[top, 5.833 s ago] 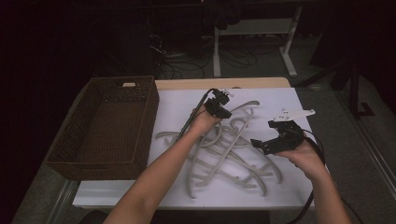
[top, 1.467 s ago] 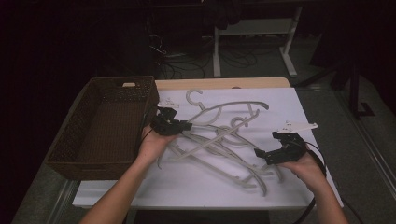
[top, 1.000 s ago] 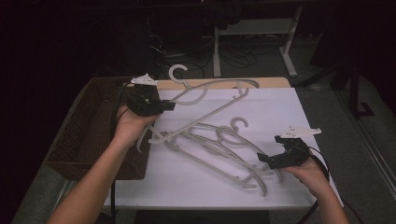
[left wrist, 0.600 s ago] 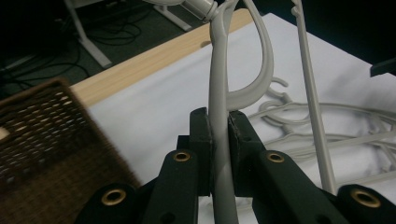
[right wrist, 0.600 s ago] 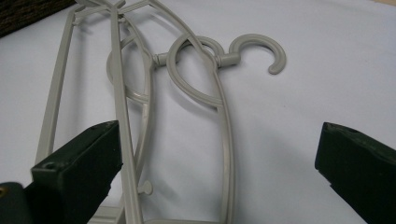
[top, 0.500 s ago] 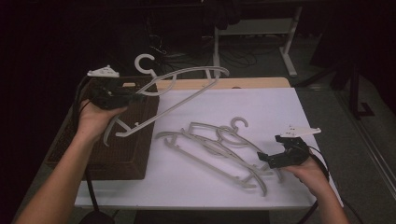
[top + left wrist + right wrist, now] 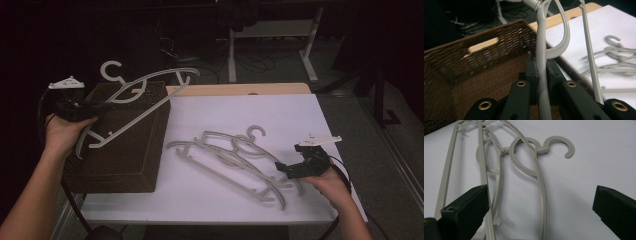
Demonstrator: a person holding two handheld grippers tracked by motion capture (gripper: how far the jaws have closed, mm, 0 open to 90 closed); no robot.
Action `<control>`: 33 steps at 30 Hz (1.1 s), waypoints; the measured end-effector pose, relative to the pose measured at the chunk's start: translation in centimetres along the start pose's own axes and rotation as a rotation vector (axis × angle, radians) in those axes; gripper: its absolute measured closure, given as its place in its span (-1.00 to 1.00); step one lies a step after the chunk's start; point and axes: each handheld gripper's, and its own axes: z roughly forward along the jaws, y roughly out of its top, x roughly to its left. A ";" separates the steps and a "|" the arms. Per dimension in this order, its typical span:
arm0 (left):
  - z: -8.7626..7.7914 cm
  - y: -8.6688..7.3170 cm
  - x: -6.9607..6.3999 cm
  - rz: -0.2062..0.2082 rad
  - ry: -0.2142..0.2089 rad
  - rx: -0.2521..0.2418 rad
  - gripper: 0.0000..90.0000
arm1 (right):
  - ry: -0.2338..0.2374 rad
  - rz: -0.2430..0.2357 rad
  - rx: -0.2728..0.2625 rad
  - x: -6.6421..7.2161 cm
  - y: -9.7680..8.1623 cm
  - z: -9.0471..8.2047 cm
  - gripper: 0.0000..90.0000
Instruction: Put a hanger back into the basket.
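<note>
My left gripper (image 7: 94, 107) is shut on one arm of a pale grey plastic hanger (image 7: 131, 122), held tilted in the air above the brown wicker basket (image 7: 125, 165). In the left gripper view the pads (image 7: 532, 75) pinch the hanger's arm (image 7: 541, 57) over the basket's inside (image 7: 461, 65). Several more grey hangers (image 7: 225, 155) lie tangled on the white tabletop (image 7: 240, 112). My right gripper (image 7: 283, 168) rests at that pile's right end. Its jaws stand wide open (image 7: 540, 207) around the hangers' arms (image 7: 524, 162).
The basket sits at the table's left end, its long side along the white cover. A strip of bare wood (image 7: 240, 89) runs along the far edge. Behind it are a desk's white legs (image 7: 232, 55) and cables on a dark floor.
My left hand has carried the hanger leftward off the pile and over the basket, still gripped. The right gripper has stayed put, open.
</note>
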 end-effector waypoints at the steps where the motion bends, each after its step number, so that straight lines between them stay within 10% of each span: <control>1: -0.2 -0.3 0.5 -0.001 0.010 0.005 0.83 | -0.001 0.001 0.000 0.0 0.0 0.0 -0.99; 17: -2.7 -4.4 5.7 -0.038 0.146 0.078 0.83 | -0.013 0.008 0.002 -0.2 0.0 0.0 -0.99; 33: 0.8 -5.7 5.4 0.011 0.191 0.192 0.83 | -0.012 0.014 0.003 -0.3 0.0 0.0 -0.99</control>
